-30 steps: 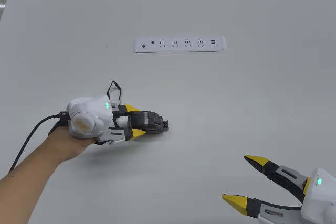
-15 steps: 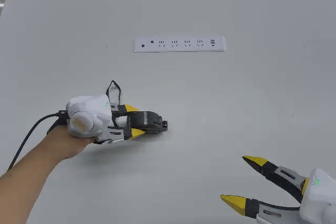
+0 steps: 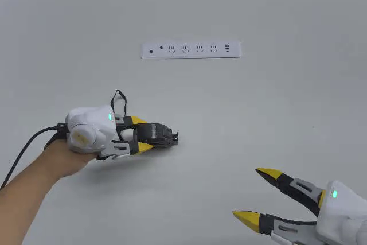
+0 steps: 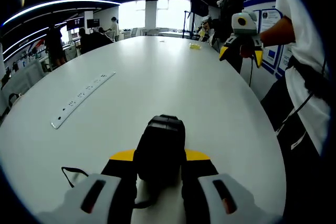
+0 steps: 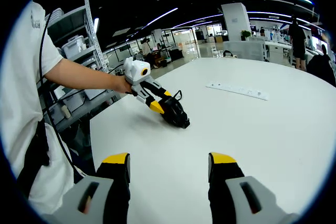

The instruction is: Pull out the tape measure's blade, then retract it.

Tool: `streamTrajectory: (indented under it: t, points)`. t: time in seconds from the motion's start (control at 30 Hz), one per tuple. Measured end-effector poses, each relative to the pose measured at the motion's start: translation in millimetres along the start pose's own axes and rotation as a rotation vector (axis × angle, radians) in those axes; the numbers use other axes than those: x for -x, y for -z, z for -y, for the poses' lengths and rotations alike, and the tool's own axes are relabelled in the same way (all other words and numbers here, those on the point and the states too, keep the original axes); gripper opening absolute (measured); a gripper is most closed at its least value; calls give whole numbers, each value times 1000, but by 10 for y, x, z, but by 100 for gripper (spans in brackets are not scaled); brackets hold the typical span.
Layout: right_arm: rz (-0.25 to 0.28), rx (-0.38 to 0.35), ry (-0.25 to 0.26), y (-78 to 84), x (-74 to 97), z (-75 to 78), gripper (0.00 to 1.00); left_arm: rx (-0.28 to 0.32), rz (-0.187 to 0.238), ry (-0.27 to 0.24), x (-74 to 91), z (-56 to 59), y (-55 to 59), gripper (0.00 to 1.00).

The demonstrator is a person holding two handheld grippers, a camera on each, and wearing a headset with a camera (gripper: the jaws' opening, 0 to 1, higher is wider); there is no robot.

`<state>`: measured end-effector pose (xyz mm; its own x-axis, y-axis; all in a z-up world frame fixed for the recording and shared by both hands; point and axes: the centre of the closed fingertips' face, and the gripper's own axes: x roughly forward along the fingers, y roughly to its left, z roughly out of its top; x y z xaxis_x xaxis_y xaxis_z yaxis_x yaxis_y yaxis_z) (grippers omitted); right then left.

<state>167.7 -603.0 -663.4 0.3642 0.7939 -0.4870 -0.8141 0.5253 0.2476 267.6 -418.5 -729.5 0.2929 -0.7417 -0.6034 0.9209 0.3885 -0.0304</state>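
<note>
Against the earlier frames the whole head view has slid a little, which is the camera. The left claw (image 3: 144,134) and the black tape measure (image 3: 162,135) lie in the same place relative to the power strip (image 3: 191,50), and the right claw (image 3: 256,194) has edged slightly leftward. One tape measure lies low on the white tabletop (image 3: 275,96), grasped between the left claw's yellow-tipped jaws with its front end poking out past them. A thin black loop (image 3: 117,98) shows just behind. Two claws in all: the right one is released, jaws spread wide, empty, well apart from the tape measure at the near right. One power strip lies farther back, and one cable (image 3: 23,147) trails from the left claw
</note>
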Motion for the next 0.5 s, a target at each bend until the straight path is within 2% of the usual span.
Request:
streamTrajectory:
  t: [0.3,0.5]
  points:
    - [-22,78,-54,-83,-192,23,59,2,-2,3,-7,-8,11,29]
    - [-36,108,-74,-81,-311,107,56,1,0,1,-7,-13,10,29]
